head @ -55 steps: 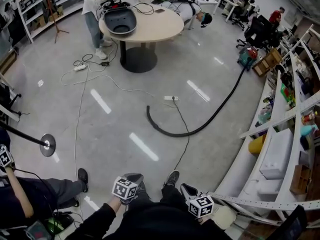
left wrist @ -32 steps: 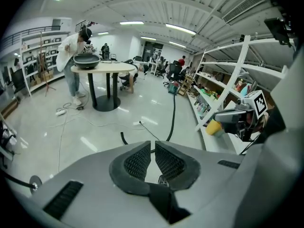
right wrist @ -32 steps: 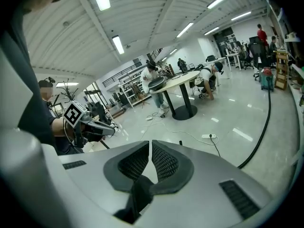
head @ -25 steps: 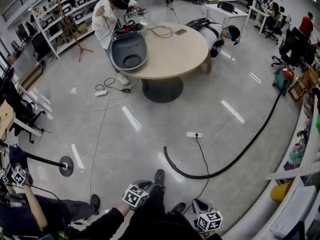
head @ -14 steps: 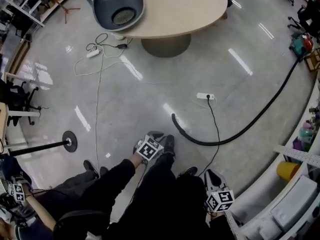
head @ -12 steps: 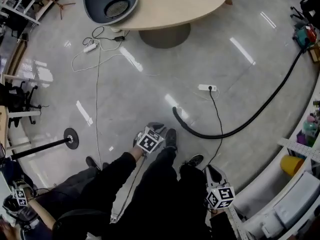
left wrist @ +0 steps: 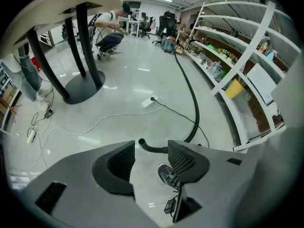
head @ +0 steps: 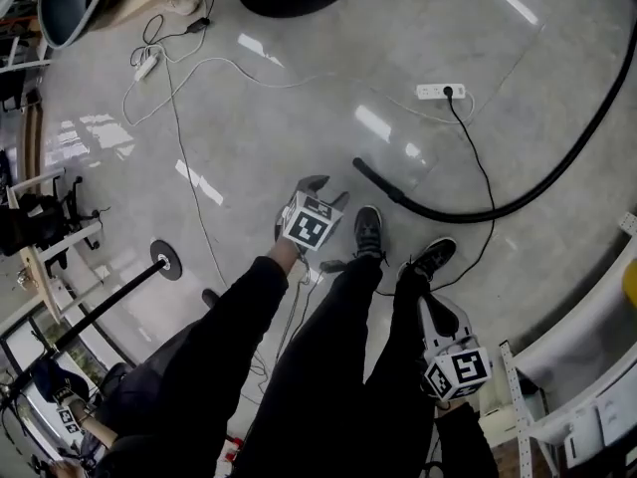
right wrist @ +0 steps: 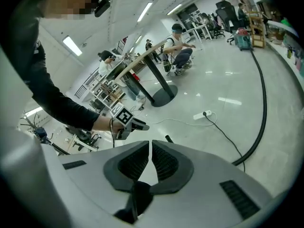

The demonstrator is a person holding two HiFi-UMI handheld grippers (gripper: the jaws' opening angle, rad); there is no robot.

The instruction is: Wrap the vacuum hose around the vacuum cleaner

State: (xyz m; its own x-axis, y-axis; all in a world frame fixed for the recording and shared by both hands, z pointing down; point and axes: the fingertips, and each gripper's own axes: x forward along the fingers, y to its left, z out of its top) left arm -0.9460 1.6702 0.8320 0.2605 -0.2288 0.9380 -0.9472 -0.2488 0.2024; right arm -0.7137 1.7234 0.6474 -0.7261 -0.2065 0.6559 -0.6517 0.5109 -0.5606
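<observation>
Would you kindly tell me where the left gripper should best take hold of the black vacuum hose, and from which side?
Probably just behind the free end of the hose, coming from above with the jaws across it: that stretch lies flat on the floor, nearest the left gripper. Its jaws have just been opening, with nothing between them yet.

Left claw (left wrist: 151, 148) pointing steeply down, jaws just opening, nothing between; right claw (right wrist: 150, 144) closed, empty
</observation>
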